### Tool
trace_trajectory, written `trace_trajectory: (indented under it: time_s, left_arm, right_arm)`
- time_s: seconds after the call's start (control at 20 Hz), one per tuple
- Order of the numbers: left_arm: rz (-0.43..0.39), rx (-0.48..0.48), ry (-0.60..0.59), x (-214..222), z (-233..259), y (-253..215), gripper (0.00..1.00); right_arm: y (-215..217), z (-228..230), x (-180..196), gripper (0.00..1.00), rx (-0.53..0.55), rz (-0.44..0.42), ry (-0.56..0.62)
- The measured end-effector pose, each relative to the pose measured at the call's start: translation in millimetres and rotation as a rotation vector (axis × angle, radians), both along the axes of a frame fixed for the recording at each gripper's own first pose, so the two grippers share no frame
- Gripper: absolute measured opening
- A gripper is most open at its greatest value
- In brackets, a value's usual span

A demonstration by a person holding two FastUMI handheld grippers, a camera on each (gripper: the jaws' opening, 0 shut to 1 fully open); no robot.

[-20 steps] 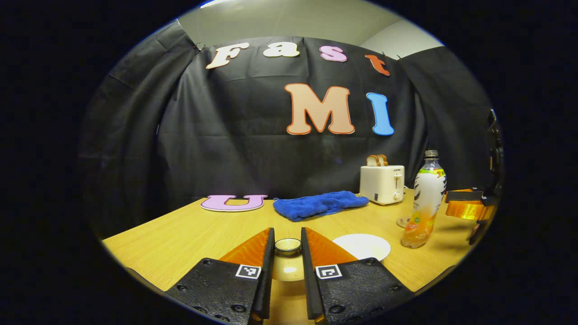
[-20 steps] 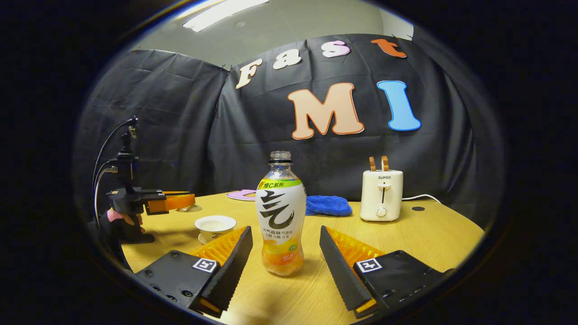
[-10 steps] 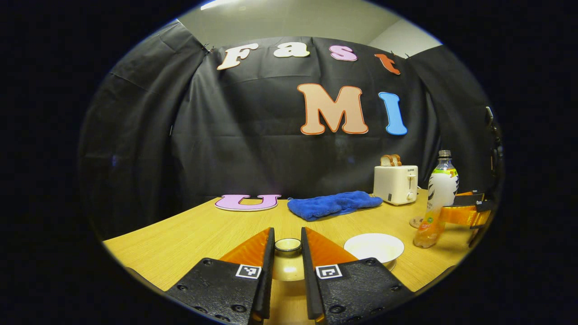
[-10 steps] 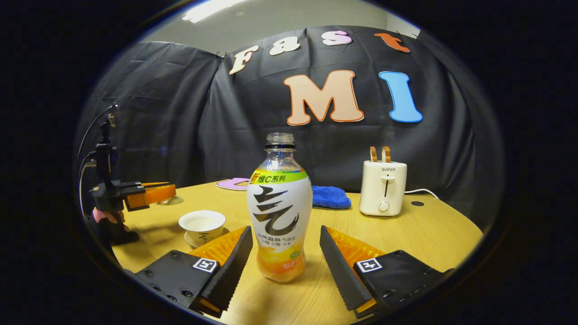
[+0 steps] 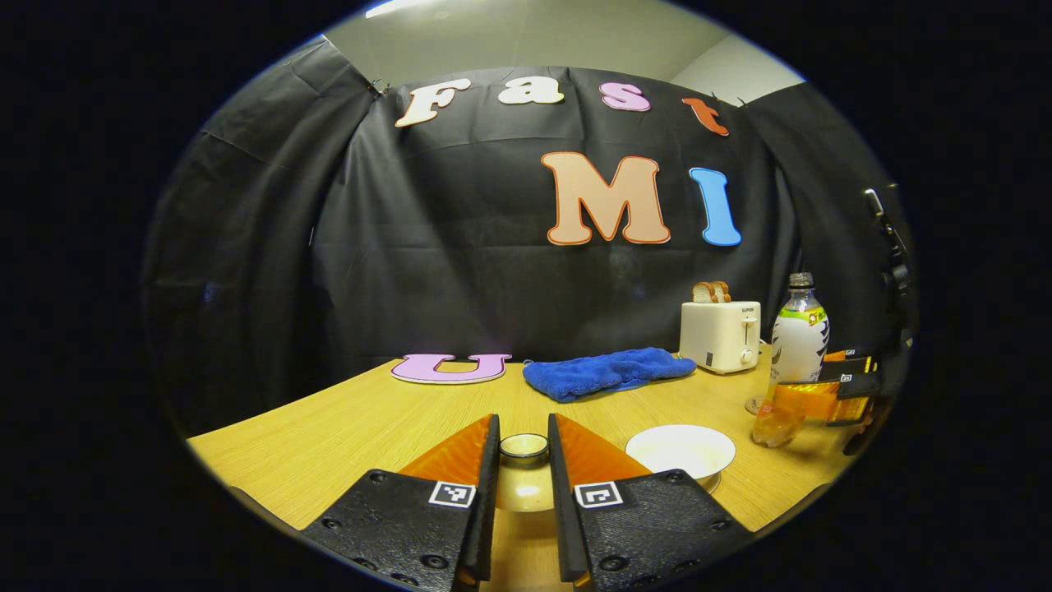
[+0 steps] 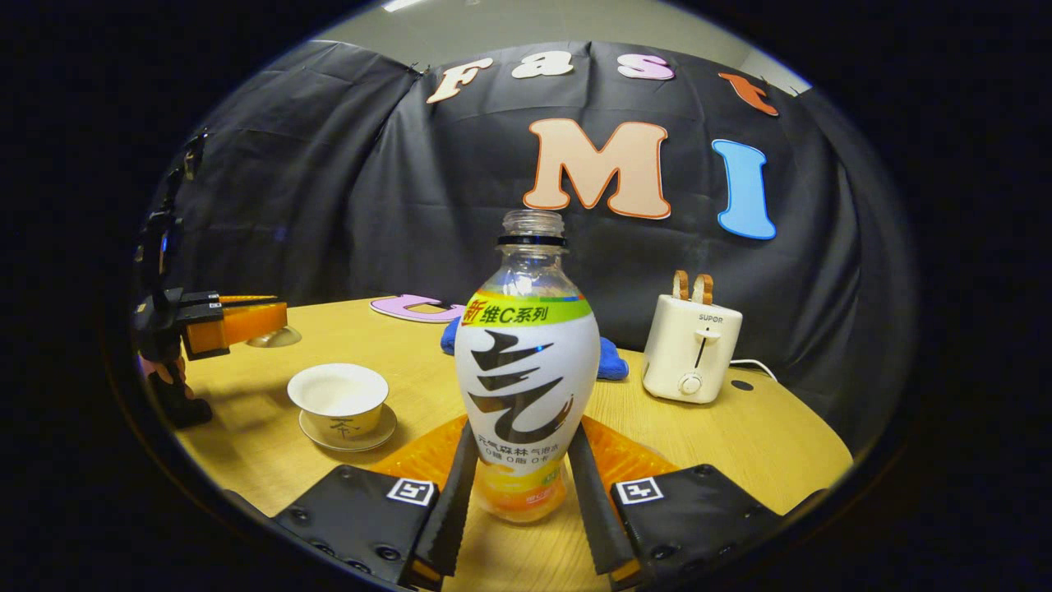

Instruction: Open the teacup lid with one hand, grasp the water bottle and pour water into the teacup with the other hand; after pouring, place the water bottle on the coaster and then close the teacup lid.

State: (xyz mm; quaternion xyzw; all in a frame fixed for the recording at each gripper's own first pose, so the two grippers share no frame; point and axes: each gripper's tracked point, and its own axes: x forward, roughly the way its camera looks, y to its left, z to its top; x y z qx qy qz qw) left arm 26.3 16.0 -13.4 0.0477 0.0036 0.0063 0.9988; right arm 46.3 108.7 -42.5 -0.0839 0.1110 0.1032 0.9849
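In the right gripper view, a clear capless bottle (image 6: pixel 526 386) with orange drink at its bottom stands on the table, and my right gripper (image 6: pixel 523 448) is shut on its lower body. The white teacup (image 6: pixel 339 395) sits uncovered on its saucer (image 6: pixel 349 434) to the left. Beyond it my left gripper (image 6: pixel 246 321) holds the cream lid (image 6: pixel 275 337) above the table. In the left gripper view, that lid (image 5: pixel 523 489) is pinched between the fingers of my left gripper (image 5: pixel 523 427), with the teacup (image 5: pixel 680 448) to the right. The bottle (image 5: pixel 795 341) and right gripper (image 5: pixel 809 399) show at far right, beside a round coaster (image 5: pixel 752 404).
A white toaster (image 6: pixel 690 358) with bread slices stands at the back right, its cable trailing behind. A blue cloth (image 5: pixel 606 372) lies at the back of the wooden table (image 5: pixel 345 427). A hand grips the left gripper's handle (image 6: pixel 168 386).
My right gripper has moved forward around the bottle and its fingers have shut on it. The left gripper keeps the lid held nearly still.
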Motion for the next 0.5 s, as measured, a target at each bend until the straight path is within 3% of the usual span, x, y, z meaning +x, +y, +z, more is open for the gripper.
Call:
trace_trajectory:
  time_s: [0.3, 0.5]
  left_arm:
    - [0.000, 0.000, 0.001, 0, 0, 0, 0.29]
    - [-0.003, -0.001, 0.001, 0, -1, -1, 0.29]
  right_arm:
    - [7, 20, 7, 0.65, 0.002, -0.003, -0.001]
    - [-2, 48, 18, 0.65, -0.130, -0.033, -0.064]
